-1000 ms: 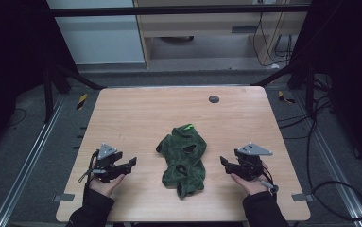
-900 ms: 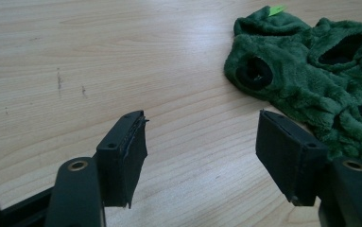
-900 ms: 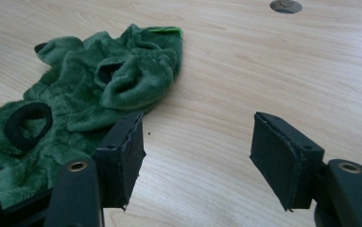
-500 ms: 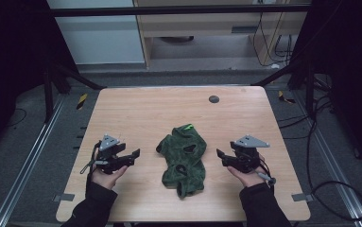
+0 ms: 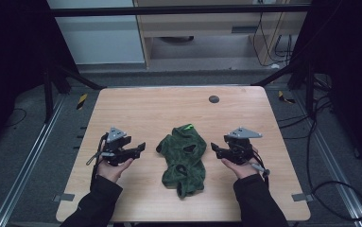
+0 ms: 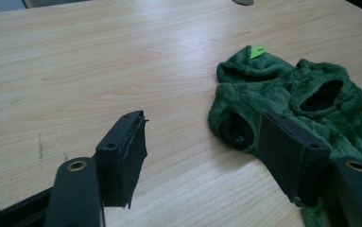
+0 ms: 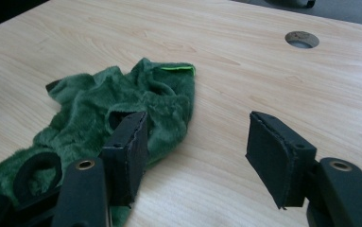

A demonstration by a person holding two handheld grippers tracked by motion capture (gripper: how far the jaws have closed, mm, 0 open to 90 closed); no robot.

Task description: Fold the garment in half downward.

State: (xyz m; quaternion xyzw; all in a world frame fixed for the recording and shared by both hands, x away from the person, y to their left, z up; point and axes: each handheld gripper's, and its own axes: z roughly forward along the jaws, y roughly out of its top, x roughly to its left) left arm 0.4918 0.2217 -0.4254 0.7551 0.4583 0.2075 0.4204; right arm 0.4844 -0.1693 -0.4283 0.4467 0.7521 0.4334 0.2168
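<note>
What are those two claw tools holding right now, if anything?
Nothing. The left gripper and right gripper both stand open beside the green fleece garment, not touching it.

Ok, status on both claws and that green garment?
Left claw open, empty. Right claw open, empty, jaws just closing slightly. Green fleece garment crumpled flat on table between them, untouched. Nothing in the way.

- Right gripper (image 7: pixel 195 156) hangs over the wooden table (image 7: pixel 263 80), jaws wide, nothing between them.
- Crumpled green fleece garment (image 7: pixel 122 104) lies behind its left jaw.
- Round hole (image 7: pixel 302 39) beyond.
</note>
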